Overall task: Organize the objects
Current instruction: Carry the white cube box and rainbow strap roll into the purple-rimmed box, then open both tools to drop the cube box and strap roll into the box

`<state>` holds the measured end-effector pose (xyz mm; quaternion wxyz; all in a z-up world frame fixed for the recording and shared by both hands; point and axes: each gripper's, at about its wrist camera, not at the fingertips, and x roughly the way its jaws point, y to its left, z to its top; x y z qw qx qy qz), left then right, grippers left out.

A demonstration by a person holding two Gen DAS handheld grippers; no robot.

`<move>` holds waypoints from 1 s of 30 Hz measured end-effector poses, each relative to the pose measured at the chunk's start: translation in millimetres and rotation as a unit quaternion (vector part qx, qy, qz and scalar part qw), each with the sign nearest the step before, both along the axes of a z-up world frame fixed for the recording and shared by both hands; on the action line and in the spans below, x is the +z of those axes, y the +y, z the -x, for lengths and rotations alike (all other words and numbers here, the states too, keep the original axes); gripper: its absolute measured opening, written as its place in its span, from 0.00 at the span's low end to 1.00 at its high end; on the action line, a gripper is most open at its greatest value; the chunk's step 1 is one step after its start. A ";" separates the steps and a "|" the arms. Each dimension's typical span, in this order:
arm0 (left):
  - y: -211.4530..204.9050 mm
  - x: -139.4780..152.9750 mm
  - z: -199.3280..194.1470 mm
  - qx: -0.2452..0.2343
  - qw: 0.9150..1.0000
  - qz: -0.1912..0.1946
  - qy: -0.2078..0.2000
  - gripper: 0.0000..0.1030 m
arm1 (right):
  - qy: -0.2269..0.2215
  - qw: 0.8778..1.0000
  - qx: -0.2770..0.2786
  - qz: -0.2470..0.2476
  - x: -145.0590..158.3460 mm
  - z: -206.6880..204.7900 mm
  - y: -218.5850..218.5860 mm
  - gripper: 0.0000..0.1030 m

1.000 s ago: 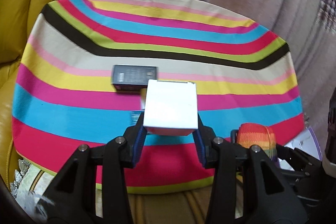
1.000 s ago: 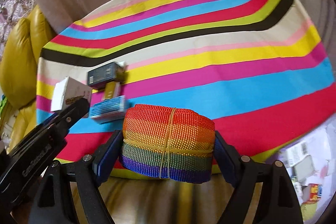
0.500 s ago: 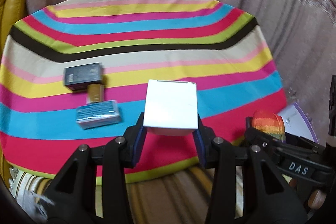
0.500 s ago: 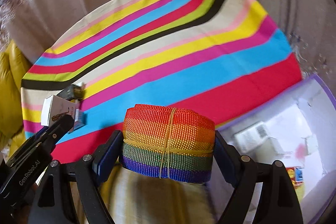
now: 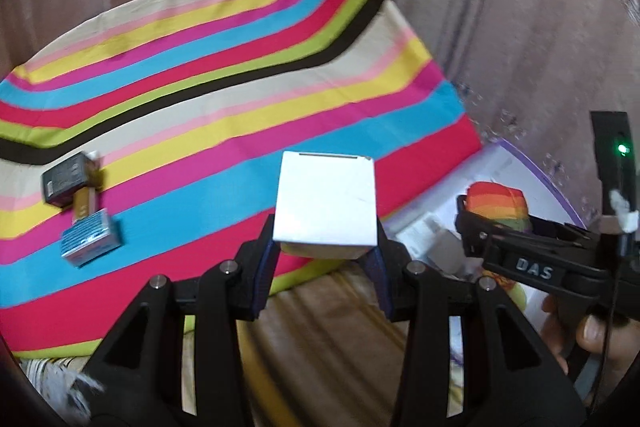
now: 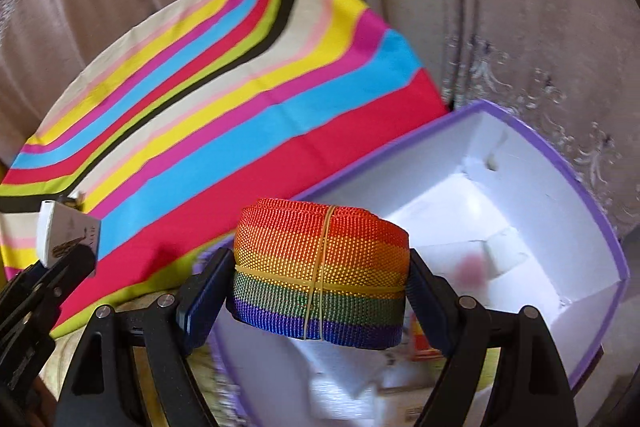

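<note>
My left gripper (image 5: pixel 325 255) is shut on a white box (image 5: pixel 326 201) and holds it above the near right edge of the striped table (image 5: pixel 224 99). My right gripper (image 6: pixel 320 301) is shut on a rainbow webbing roll (image 6: pixel 320 267) bound with a rubber band, held over the open purple-rimmed white box (image 6: pixel 552 195). In the left wrist view the roll (image 5: pixel 498 205) and the right gripper sit at the right, above the purple box (image 5: pixel 516 163). The white box also shows at the left of the right wrist view (image 6: pixel 66 233).
On the table's left lie a dark box (image 5: pixel 66 179), a small gold item (image 5: pixel 84 205) and a blue packet (image 5: pixel 90 239). The purple box holds white and coloured packages (image 6: pixel 500 251). Curtains (image 5: pixel 500 27) hang behind. A brown sofa surface (image 5: pixel 320 347) lies below the table edge.
Both grippers have swung right with their loads. The table and its three items slid left in view, and the purple box has come under the right gripper.
</note>
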<state>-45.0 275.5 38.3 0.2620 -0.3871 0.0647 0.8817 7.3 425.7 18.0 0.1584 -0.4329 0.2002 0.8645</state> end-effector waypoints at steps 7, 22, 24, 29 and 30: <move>32.2 -1.3 -13.9 -0.065 0.998 -0.002 -0.012 0.45 | -0.015 0.999 -0.040 -0.006 -8.1 -20.1 26.9 0.81; 20.4 -4.9 -7.7 -0.045 0.997 -0.033 -0.044 0.76 | -0.007 0.997 -0.078 -0.014 -3.1 -27.4 37.2 0.83; 9.9 -7.3 -0.9 -0.022 0.997 -0.040 -0.055 0.76 | -0.005 0.997 -0.073 -0.012 -0.3 -26.5 32.9 0.83; -17.2 -10.5 10.9 0.020 0.995 -0.066 -0.075 0.76 | -0.008 0.998 -0.053 -0.014 8.0 -18.9 14.0 0.83; -23.1 -10.8 12.9 0.028 0.994 -0.070 -0.076 0.76 | -0.008 0.999 -0.046 -0.014 11.2 -16.9 9.5 0.83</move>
